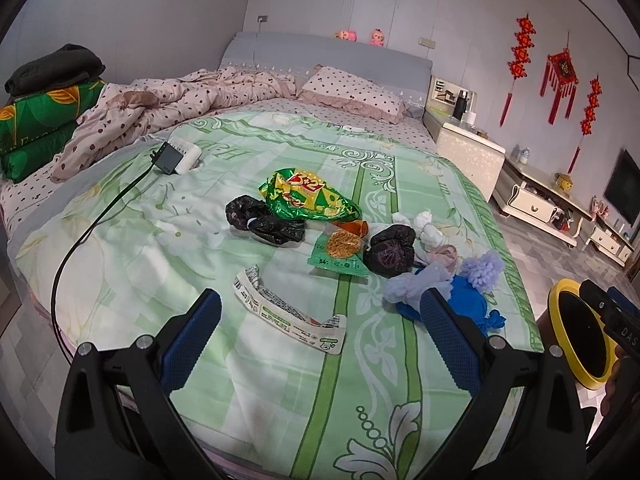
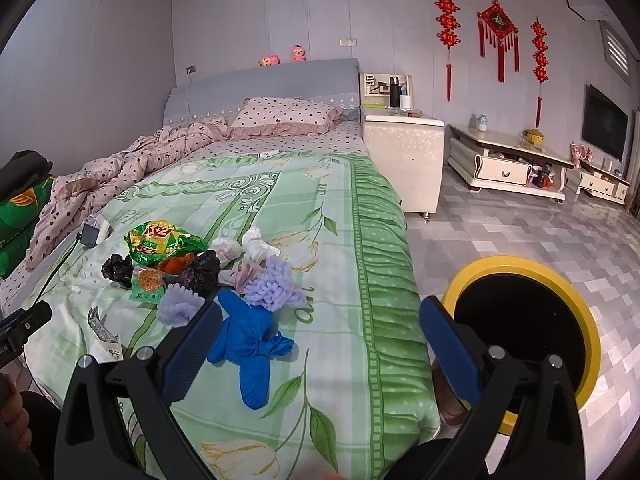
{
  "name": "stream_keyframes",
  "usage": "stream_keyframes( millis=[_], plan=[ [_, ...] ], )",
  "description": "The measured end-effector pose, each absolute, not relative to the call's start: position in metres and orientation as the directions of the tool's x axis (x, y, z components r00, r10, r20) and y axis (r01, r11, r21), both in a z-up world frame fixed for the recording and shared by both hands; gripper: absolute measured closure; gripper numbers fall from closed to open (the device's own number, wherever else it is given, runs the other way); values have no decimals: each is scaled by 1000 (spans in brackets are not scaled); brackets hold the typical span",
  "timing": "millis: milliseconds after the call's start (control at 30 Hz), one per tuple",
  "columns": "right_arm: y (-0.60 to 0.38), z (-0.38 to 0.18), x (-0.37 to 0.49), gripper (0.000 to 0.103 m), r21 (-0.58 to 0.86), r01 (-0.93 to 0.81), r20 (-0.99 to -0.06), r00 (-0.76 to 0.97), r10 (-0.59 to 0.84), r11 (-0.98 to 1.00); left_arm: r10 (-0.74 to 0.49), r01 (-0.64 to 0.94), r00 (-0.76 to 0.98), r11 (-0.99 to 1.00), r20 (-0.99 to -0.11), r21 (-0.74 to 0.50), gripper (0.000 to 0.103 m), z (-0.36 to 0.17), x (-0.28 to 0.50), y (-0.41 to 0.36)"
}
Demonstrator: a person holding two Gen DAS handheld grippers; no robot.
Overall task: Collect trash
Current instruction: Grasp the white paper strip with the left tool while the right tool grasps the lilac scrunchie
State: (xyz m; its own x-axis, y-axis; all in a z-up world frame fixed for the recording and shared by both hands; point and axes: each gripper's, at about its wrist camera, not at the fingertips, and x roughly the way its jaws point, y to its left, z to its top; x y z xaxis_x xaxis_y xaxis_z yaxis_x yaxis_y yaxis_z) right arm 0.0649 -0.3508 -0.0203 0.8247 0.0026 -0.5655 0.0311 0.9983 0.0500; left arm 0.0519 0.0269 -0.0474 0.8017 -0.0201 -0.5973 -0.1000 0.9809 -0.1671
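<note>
Trash lies in a heap on the green bedspread (image 1: 248, 360): a green snack bag (image 1: 308, 196), two black plastic bags (image 1: 260, 222) (image 1: 390, 252), a green noodle packet (image 1: 340, 258), a white paper wrapper (image 1: 288, 316), white tissues (image 1: 428, 228), lilac fluffy cloths (image 1: 482, 270) and a blue glove (image 2: 248, 344). My left gripper (image 1: 320, 332) is open and empty, above the wrapper. My right gripper (image 2: 320, 344) is open and empty, above the bed's right edge beside the glove. A yellow-rimmed black bin (image 2: 524, 332) stands on the floor right of the bed.
A black charger with cable (image 1: 166, 158) and a white box (image 1: 186, 152) lie further up the bed. A rumpled dotted quilt (image 1: 160, 108) and pillow (image 1: 352, 92) are at the head. A white bedside cabinet (image 2: 404, 152) and low TV cabinets (image 2: 508, 164) stand on the tiled floor.
</note>
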Motion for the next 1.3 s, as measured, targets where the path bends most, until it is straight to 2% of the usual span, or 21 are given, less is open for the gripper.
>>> stream_keyframes(
  millis=[167, 300, 600, 833, 1000, 1300],
  plan=[
    [-351, -29, 90, 8, 54, -1, -598, 801, 33, 999, -38, -137, 760, 967, -649, -216, 7, -63, 74, 46],
    [-349, -34, 107, 8, 28, -13, -607, 794, 27, 1000, -5, -171, 734, 966, -680, -192, 7, -74, 89, 55],
    [-355, -57, 155, 8, 92, -39, -680, 728, 91, 995, 3, -241, 655, 948, -756, -206, 7, -103, 120, 78],
    [-348, -70, 179, 8, 66, -68, -708, 700, 95, 995, -4, -275, 618, 936, -786, -221, 7, -120, 136, 84],
    [-347, -84, 203, 8, 80, -61, -747, 657, 101, 995, 10, -276, 594, 942, -805, -192, 7, -129, 151, 74],
    [-342, -103, 232, 8, 130, -81, -755, 638, 152, 988, 50, -280, 576, 950, -816, -140, 8, -150, 169, 69]
  ],
)
